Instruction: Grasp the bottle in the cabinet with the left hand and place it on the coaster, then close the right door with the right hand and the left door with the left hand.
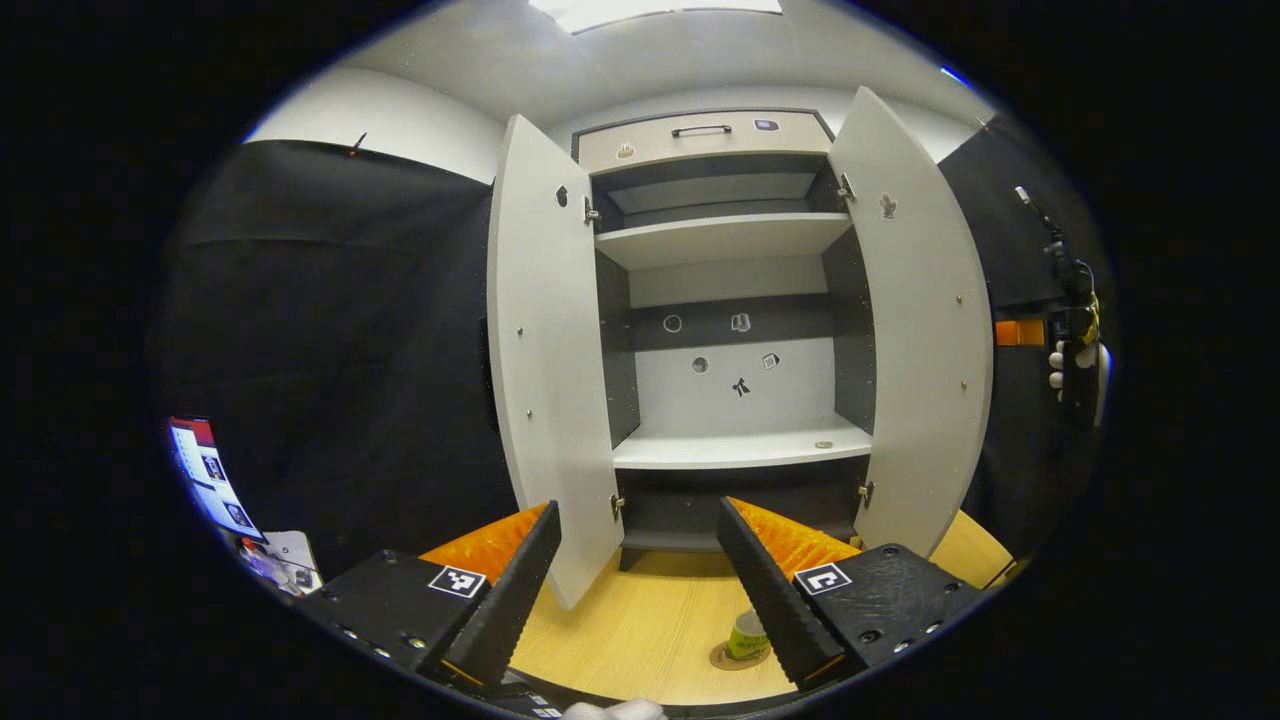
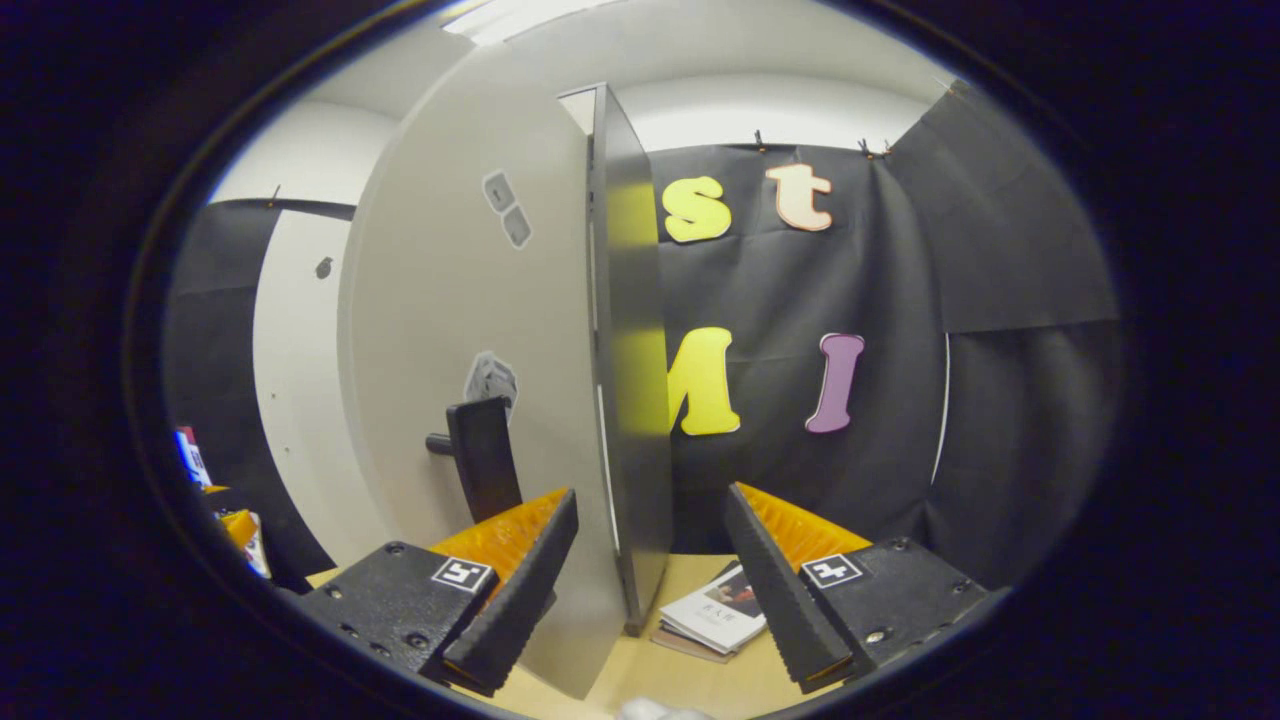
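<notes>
The cabinet [image 1: 735,230] stands with both doors swung wide and its shelves bare. A small green-labelled bottle [image 1: 747,635] sits upright on the round coaster [image 1: 728,659] on the wooden table, just inside my left gripper's right finger. My left gripper [image 1: 637,512] is open and holds nothing, facing the cabinet from a short way back. My right gripper [image 2: 650,495] is open too, with the right door's [image 2: 460,300] dark edge [image 2: 630,400] standing between its fingers, untouched as far as I can tell. The door handle [image 2: 480,455] is just left of it. The left door [image 1: 550,350] hangs open.
The right gripper [image 1: 1075,340] and a gloved hand appear beyond the right door [image 1: 925,330] in the left gripper view. A booklet [image 2: 715,615] lies on the table by the door's foot. Papers and a screen [image 1: 210,480] sit at the far left.
</notes>
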The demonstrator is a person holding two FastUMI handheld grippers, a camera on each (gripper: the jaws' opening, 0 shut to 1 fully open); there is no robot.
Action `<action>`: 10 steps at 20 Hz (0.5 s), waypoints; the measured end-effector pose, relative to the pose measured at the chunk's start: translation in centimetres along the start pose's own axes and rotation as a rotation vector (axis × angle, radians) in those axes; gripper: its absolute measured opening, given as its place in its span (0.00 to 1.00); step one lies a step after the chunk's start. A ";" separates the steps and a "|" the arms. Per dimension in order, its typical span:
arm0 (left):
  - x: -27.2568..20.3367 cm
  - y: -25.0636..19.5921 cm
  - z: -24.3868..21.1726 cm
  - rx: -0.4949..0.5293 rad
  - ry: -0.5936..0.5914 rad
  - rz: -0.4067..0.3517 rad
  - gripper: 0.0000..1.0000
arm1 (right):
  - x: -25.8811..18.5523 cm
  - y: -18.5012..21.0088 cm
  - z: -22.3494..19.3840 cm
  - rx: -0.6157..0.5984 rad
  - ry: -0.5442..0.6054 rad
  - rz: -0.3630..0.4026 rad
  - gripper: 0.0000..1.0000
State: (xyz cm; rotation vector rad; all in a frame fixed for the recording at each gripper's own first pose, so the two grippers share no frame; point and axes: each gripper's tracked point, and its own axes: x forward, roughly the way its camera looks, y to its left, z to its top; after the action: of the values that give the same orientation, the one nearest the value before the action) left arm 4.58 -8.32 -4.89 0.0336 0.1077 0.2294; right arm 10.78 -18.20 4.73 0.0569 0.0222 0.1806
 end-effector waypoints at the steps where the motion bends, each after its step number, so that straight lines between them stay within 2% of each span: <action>1: 0.3 0.2 0.0 -0.002 -0.006 -0.008 0.96 | -0.1 0.1 0.0 0.000 0.001 -0.010 0.98; 2: 0.5 0.3 -0.1 -0.001 -0.009 -0.016 0.96 | -0.2 0.3 0.0 -0.001 0.003 -0.020 0.94; 3: 0.7 0.4 -0.3 -0.001 -0.008 -0.024 0.96 | -0.3 0.6 -0.1 -0.002 0.005 -0.033 0.97; 4: 1.0 0.5 -0.4 -0.004 -0.004 -0.035 0.96 | -0.3 1.0 0.0 -0.005 0.004 -0.040 0.94; 6: 1.3 0.9 -0.6 -0.015 -0.006 -0.054 0.96 | -0.3 2.3 -0.1 -0.024 0.009 -0.049 0.93; 8: 1.7 1.3 -0.9 -0.028 0.001 -0.071 0.96 | -0.2 3.8 -0.2 -0.041 0.014 -0.046 0.98; 9: 1.9 1.6 -1.0 -0.036 0.004 -0.077 0.96 | 0.0 4.7 -0.3 -0.038 0.018 -0.041 0.94; 10: 2.1 2.1 -1.2 -0.041 0.006 -0.081 0.96 | 0.2 5.7 -0.4 -0.032 0.022 -0.037 0.98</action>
State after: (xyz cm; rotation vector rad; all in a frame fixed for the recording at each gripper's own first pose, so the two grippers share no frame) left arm 6.05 -5.78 -6.18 -0.0122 0.1097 0.1508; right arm 9.98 -12.55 4.61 0.0223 0.0427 0.1451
